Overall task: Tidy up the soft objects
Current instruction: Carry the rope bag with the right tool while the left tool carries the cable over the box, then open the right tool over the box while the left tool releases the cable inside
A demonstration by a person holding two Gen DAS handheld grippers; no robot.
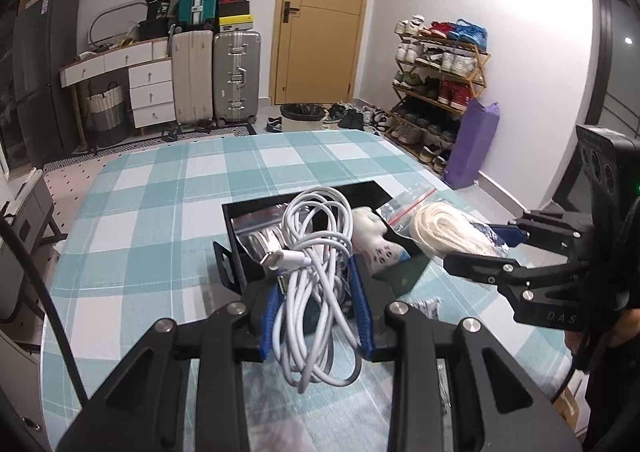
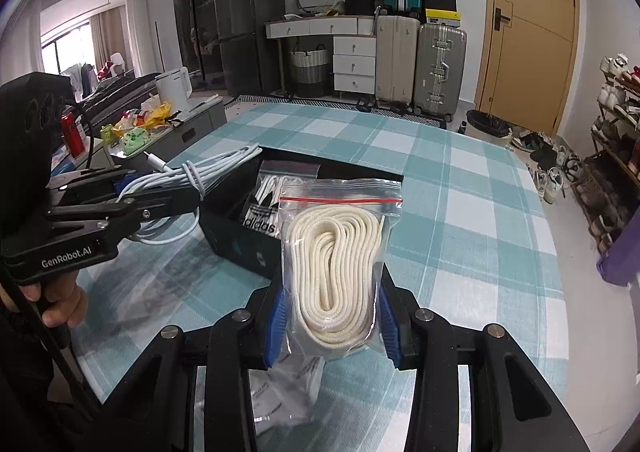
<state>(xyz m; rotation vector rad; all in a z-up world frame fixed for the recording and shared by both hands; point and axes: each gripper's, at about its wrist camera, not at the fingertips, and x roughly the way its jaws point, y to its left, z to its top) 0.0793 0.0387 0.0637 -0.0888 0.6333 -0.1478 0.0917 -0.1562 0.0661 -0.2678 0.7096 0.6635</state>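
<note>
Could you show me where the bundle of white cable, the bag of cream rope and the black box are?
white cable (image 1: 316, 252), left wrist view, middle of the coiled loops.
bag of cream rope (image 2: 340, 268), right wrist view, centre of the coiled rope.
black box (image 2: 236, 236), right wrist view, its near outer wall.

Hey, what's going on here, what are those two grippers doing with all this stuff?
A person is sorting soft items into a black box on a checked tablecloth. The left gripper is shut on a bundle of white charging cable. The right gripper is shut on a zip bag of cream rope. Both are beside the box.
</note>
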